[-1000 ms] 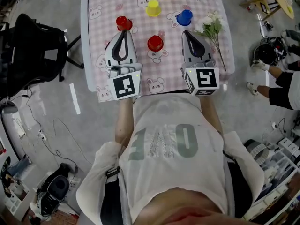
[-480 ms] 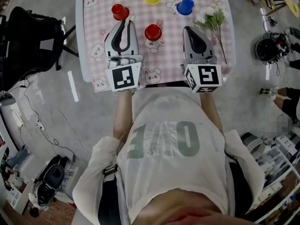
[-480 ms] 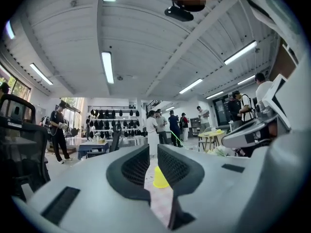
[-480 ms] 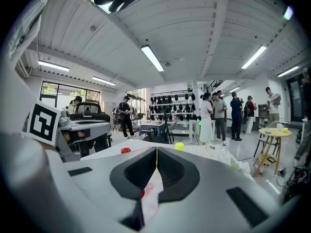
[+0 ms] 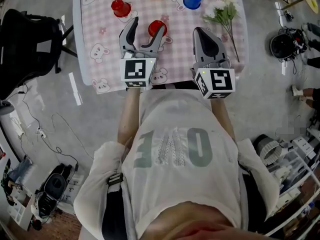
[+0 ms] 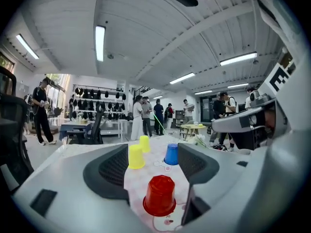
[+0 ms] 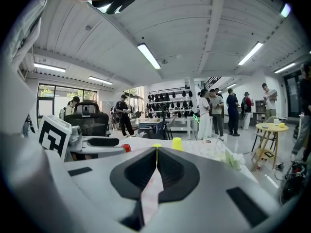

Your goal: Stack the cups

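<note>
**A:** ok why's the left gripper (image 5: 148,26) spread that wide? Looks like full stretch for one little cup.

**B:** Because it's lining up on the red cup (image 6: 159,195). The jaws have just been opening. Now they stand about as far apart as they go, one on each side of that cup. The cup sits upside down on the table (image 5: 100,39), right in the mouth of the gripper. It's a bit nearer the right-hand jaw, but I can't see either pad touching it, so nothing's held yet. My guess is the wide gap gives room to slide round the flared rim without knocking it.

**A:** And the right gripper (image 5: 199,31)? Looks idle.

**B:** Pretty much. Its jaws are pressed together with nothing in them. It's parked off to the right of the red cup and clear of it, I reckon so it's out of the left one's way.

**A:** So where does the cup go?

**B:** Can't say for sure. There's a second red cup (image 5: 119,6) beyond it to the left and a blue cup (image 5: 192,0) beyond it to the right. A yellow cup (image 6: 136,157) sits farther back, with another yellow one behind that. They're all mouth-down and all apart, so no stack has begun. The matching red seems a sensible target, but that's me guessing. The flowers (image 5: 221,14) lie right of the red cup, past the idle gripper, so probably not in the path.
</note>
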Action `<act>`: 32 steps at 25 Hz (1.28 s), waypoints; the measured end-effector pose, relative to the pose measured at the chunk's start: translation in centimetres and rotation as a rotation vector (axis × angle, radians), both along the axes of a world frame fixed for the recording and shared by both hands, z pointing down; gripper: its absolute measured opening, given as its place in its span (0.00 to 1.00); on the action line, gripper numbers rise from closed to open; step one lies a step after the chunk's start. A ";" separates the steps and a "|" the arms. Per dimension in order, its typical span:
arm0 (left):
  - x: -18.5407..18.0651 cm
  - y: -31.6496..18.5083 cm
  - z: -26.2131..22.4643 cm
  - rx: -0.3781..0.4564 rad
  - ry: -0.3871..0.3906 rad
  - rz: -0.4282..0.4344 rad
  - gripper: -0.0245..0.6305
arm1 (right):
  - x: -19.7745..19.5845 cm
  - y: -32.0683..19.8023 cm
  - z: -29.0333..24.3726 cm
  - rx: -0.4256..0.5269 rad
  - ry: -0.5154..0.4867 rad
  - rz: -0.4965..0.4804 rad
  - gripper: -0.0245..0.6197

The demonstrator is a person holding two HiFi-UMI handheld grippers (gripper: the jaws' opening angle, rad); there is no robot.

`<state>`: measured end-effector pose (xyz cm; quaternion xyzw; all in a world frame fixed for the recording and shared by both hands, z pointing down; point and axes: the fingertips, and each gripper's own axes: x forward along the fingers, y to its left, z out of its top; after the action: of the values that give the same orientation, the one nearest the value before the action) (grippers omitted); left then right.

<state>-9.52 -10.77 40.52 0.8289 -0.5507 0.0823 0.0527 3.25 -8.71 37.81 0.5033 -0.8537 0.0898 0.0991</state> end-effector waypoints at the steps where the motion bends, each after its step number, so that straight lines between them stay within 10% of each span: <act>1: 0.3 -0.1 0.7 -0.020 0.004 0.011 0.49 | 0.1 0.1 0.0 -0.001 -0.001 0.004 0.08; 12: 2.2 0.0 7.8 -0.186 -0.105 0.081 0.50 | 1.6 0.8 0.5 -0.018 0.014 0.048 0.08; 32: 1.0 0.2 7.8 -0.227 -0.105 0.050 0.38 | 1.4 1.7 -0.3 0.008 0.042 0.030 0.08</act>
<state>-8.51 -10.55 48.28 0.8258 -0.5190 0.1884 0.1151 4.64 -7.02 37.47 0.5182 -0.8442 0.0771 0.1138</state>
